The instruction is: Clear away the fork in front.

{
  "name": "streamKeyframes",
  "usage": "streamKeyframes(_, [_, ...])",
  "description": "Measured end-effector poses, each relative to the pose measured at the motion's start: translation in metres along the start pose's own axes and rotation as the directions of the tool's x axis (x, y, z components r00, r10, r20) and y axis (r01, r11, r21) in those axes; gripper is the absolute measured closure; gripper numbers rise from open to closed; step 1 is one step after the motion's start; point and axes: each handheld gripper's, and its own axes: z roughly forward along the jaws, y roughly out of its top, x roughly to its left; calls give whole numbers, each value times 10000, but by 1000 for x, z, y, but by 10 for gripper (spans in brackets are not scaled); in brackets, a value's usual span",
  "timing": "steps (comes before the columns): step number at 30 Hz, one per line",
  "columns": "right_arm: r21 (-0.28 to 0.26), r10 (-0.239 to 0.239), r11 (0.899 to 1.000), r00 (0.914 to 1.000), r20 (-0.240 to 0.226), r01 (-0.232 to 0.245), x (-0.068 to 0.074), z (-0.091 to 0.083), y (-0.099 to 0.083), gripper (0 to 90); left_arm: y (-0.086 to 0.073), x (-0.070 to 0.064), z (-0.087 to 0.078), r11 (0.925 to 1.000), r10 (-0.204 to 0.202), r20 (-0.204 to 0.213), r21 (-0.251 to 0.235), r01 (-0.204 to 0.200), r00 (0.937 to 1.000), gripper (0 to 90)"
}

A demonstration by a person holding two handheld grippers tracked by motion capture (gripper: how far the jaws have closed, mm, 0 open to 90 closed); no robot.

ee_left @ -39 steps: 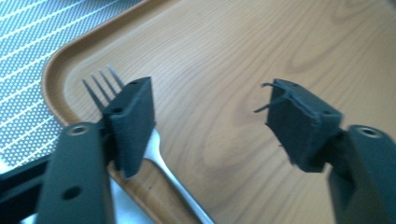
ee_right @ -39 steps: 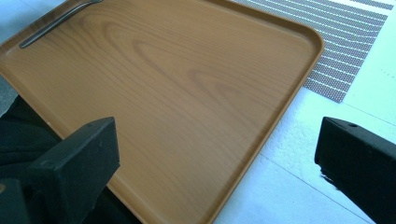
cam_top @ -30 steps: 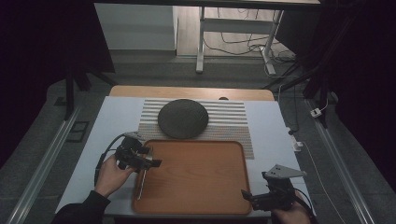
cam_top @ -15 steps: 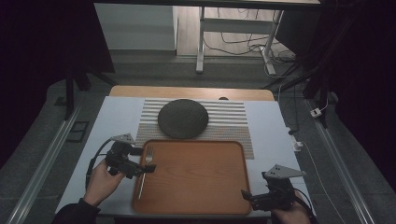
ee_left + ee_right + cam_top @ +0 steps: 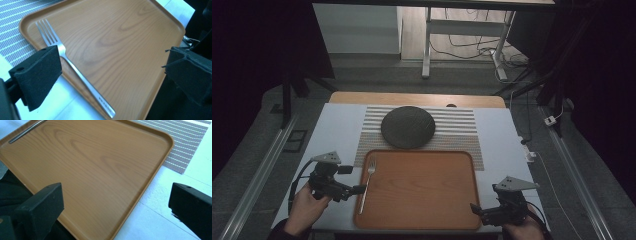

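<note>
Now, in the high view, a fork (image 5: 367,183) is seen lying along the left edge of the wooden tray (image 5: 422,187), tines toward the dark round plate (image 5: 407,126) beyond the tray's far edge. The left gripper (image 5: 353,180), which a second ago was held over the tray's left edge, has been drawn back to just left of the tray, jaws spread and empty. It may be judged that the fork has just been set down and released, so a placing step appears finished. The right gripper (image 5: 477,209) is held at the tray's near right corner, as before.

From the left gripper view, the fork (image 5: 75,68) is shown resting against the tray's (image 5: 120,47) raised rim, between the wide-open jaws but untouched by either; this contact cannot be read from above.

From the right gripper view, the jaws are shown well apart and empty over the tray's (image 5: 87,167) corner, with the fork's handle (image 5: 26,131) at the tray's opposite side and the striped mat (image 5: 186,143) beyond the tray.
</note>
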Motion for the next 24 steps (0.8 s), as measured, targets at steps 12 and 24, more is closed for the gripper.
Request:
streamKeyframes(12, [-4,57,10000,10000,22,-57,-1,0,0,0,-26,1,-25,9989,-309,-286,-357,299,9991,0])
streamKeyframes(24, [-41,222,9997,9997,-109,-222,-2,0,0,0,-50,4,-38,9978,-657,-677,-144,648,9955,0])
